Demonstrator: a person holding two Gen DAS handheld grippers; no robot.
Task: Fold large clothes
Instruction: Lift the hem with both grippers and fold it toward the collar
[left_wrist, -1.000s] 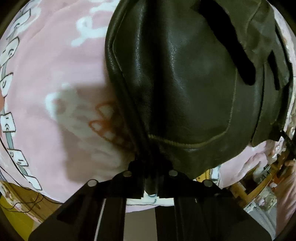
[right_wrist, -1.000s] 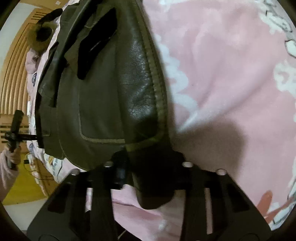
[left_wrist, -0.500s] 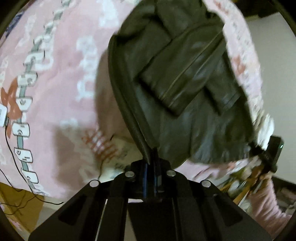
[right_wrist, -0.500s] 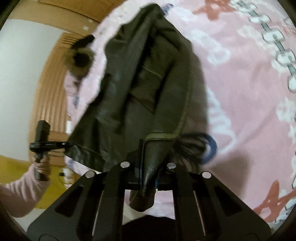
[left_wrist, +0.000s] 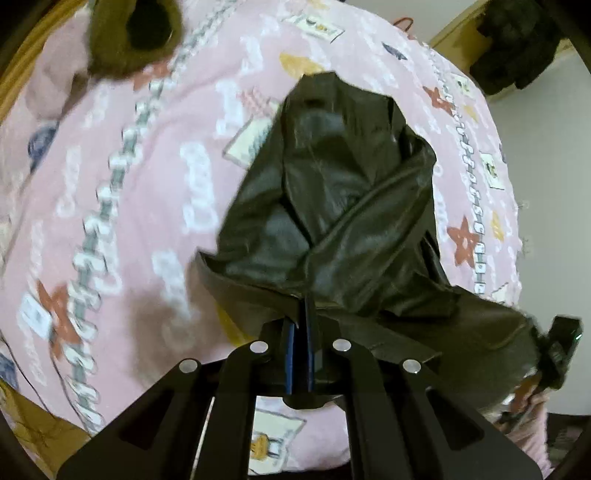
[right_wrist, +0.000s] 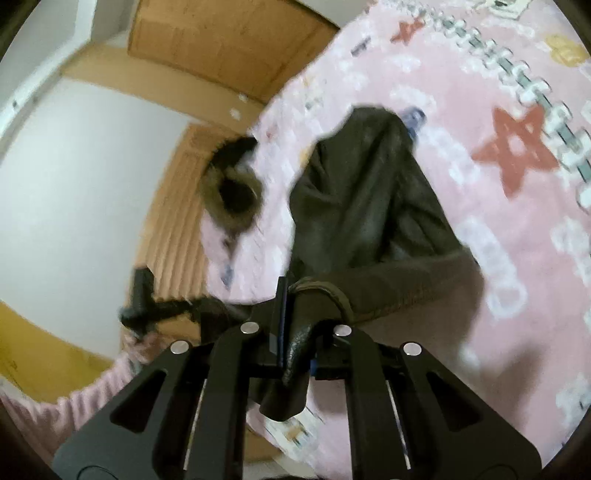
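Note:
A dark brown leather jacket (left_wrist: 332, 206) lies stretched over a pink patterned bedspread (left_wrist: 122, 206), its near hem lifted. My left gripper (left_wrist: 301, 314) is shut on one corner of the hem. My right gripper (right_wrist: 291, 299) is shut on the other corner of the jacket (right_wrist: 365, 206); a fold of leather hangs between its jaws. The right gripper also shows at the right edge of the left wrist view (left_wrist: 557, 350), and the left gripper at the left of the right wrist view (right_wrist: 147, 306).
A fur-trimmed dark garment (left_wrist: 136, 33) lies at the head of the bed, also in the right wrist view (right_wrist: 232, 192). A wooden headboard (right_wrist: 173, 229) and white wall (right_wrist: 74, 177) stand behind. Dark clothes (left_wrist: 517, 44) hang at the far right.
Both grippers have pulled back and up with the jacket hem, so the jacket now looks smaller and stretched away over the bedspread. The view has tilted towards the head of the bed.

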